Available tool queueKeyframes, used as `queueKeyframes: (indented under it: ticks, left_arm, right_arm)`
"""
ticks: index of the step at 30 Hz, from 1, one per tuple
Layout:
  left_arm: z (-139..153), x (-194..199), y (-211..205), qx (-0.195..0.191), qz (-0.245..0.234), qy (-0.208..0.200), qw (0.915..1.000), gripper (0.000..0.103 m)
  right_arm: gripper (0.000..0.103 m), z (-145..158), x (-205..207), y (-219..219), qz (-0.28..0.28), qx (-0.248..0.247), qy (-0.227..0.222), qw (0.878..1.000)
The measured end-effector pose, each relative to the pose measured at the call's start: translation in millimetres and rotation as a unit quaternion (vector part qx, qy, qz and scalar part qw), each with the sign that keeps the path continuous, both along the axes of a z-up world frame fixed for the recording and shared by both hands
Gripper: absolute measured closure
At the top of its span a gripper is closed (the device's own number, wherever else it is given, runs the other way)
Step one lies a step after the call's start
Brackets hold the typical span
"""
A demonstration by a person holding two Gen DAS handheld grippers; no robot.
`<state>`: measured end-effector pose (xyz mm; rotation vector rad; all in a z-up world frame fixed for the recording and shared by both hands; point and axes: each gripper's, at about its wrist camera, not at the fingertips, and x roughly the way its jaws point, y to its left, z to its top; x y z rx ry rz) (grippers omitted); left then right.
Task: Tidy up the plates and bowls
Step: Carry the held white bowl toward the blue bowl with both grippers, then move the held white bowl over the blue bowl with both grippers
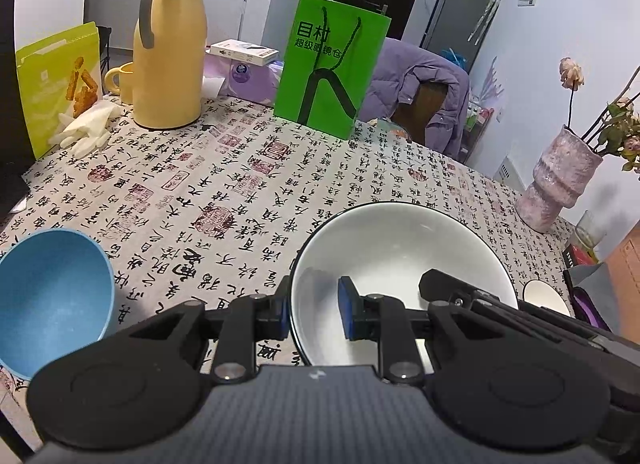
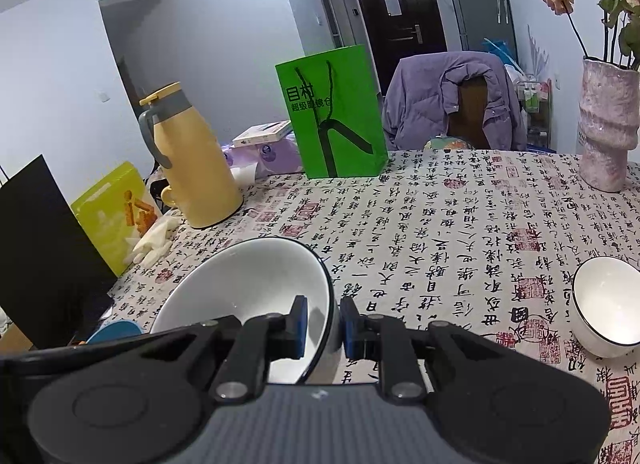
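A large white bowl with a dark rim (image 1: 400, 248) (image 2: 248, 284) hangs tilted just above the calligraphy tablecloth, held from both sides. My left gripper (image 1: 314, 314) is shut on its left rim, one blue pad inside and one outside. My right gripper (image 2: 326, 324) is shut on the opposite rim in the same way. In the left wrist view, one of the right gripper's black fingers (image 1: 440, 284) reaches into the bowl. A blue bowl (image 1: 52, 292) (image 2: 114, 330) sits to the left. A small white bowl (image 2: 608, 308) (image 1: 546, 296) stands to the right.
At the back of the table stand a yellow thermos jug (image 1: 170, 47), a yellow mug (image 1: 120, 79) and a green paper bag (image 1: 328, 67). White gloves (image 1: 86, 129) lie by a yellow box (image 1: 60, 83). A pink vase (image 2: 606, 127) stands at the right, a jacket-draped chair (image 2: 456, 99) behind.
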<state>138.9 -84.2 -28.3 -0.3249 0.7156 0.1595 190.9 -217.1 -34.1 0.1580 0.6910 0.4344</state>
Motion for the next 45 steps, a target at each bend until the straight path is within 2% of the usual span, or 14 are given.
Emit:
queueKeyframes:
  ticks: [45]
  left_arm:
    - [4.8, -24.9, 42.7, -0.014, 0.022, -0.013, 0.9996, 0.081]
  right_arm:
    - [0.084, 6.4, -17.0, 43.3, 0.013, -0.003, -0.014, 1.0]
